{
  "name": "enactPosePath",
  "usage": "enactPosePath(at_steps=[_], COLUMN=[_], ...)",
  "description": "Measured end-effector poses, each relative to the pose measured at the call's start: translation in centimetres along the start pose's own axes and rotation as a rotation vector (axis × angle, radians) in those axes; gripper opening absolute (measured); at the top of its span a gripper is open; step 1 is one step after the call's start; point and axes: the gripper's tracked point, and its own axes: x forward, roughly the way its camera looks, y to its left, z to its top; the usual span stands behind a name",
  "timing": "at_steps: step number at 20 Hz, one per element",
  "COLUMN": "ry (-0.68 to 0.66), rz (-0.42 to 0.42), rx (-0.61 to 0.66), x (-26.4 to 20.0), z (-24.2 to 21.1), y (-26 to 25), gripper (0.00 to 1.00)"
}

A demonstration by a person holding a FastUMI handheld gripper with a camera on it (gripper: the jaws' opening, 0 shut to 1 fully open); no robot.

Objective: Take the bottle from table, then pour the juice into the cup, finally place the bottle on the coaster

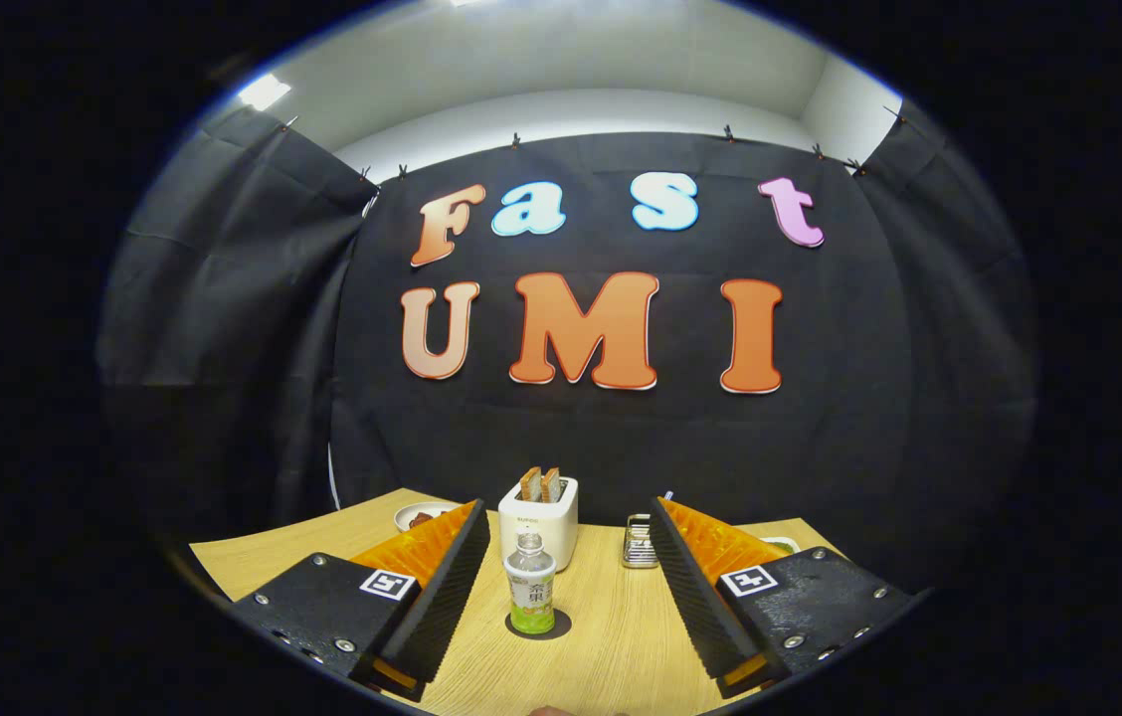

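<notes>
- The gripper (569,587) sits low in the frame, level, its two fingers reaching forward from the bottom left and bottom right.
- The fingers (447,587) are spread wide apart, with a broad gap between their ribbed inner faces.
- Neither finger touches anything; both tips hang free just above the bottom centre.

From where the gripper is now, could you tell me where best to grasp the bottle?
Probably the bottle's straight label section below the cap, approached head-on. It stands upright between the open gripper's fingers, with the toaster close behind.
</notes>
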Motion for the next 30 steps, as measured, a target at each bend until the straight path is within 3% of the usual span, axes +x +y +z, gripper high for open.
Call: enactPosePath(at_steps=[6,12,16,22,30], ry=[-0.138,-0.187,-0.223,-0.177,-0.228], rz=[-0.064,-0.097,-0.115,-0.183,-0.150], rx=[-0.024,0.031,0.051,-0.050,0.002], x=[-6.3,-10.0,-10.5,-11.2,-12.2], z=[5.4,6.8,6.2,4.9,6.0], y=[-1.4,-3.0,-3.7,-5.2,-4.8], gripper=[0.95,0.96,0.96,0.96,0.96])
